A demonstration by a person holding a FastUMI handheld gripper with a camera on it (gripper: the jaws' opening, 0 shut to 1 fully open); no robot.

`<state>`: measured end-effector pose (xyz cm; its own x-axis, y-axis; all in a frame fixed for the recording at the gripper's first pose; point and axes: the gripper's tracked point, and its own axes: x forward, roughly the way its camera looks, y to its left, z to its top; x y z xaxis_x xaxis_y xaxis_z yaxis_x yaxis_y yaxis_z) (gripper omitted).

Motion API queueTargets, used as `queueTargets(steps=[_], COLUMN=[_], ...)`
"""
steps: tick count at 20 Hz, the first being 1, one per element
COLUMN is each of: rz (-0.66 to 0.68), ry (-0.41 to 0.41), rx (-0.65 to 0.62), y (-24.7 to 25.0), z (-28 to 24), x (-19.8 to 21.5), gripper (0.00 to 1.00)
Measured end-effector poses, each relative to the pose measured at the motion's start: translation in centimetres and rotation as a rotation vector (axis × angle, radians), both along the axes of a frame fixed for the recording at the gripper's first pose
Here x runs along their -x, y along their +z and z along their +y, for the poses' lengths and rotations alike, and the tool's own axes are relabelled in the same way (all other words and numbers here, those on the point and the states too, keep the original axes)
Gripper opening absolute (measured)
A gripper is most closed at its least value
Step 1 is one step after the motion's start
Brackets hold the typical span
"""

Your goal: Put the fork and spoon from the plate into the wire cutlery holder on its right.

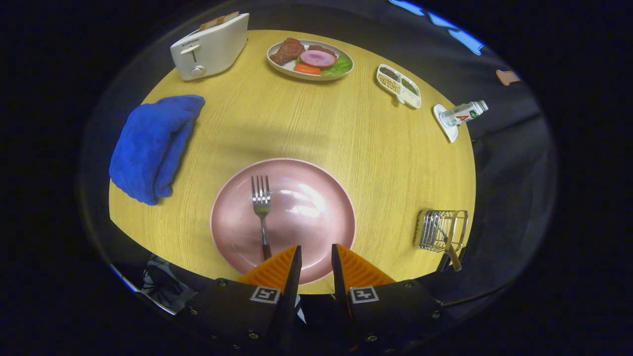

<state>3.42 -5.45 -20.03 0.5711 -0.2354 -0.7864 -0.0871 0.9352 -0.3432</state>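
Observation:
A pink plate (316, 232) lies on the round wooden table just ahead of my fingers. On its left half rests a metal fork (261, 207), tines pointing away, its dark handle running back under my left finger. The wire cutlery holder (440, 230) stands to the plate's right near the table edge, with a utensil handle (452, 252) leaning out of it. My gripper (315, 254) hovers over the plate's near rim, open by a narrow gap, with nothing between the fingers.
A blue towel (153, 146) lies left of the plate. Across the table stand a white toaster (210, 47), a plate of food (310, 59), a small divided dish (398, 85) and a bottle on a coaster (460, 114).

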Motion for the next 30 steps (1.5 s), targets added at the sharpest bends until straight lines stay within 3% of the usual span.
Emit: queueTargets(steps=[18,30], rz=[0.122,0.13], ry=[0.087,0.096], rx=[-0.085,-0.074], y=[-7.1,-7.7], z=[3.8,3.6], x=[0.5,0.5], gripper=[0.37,0.37])
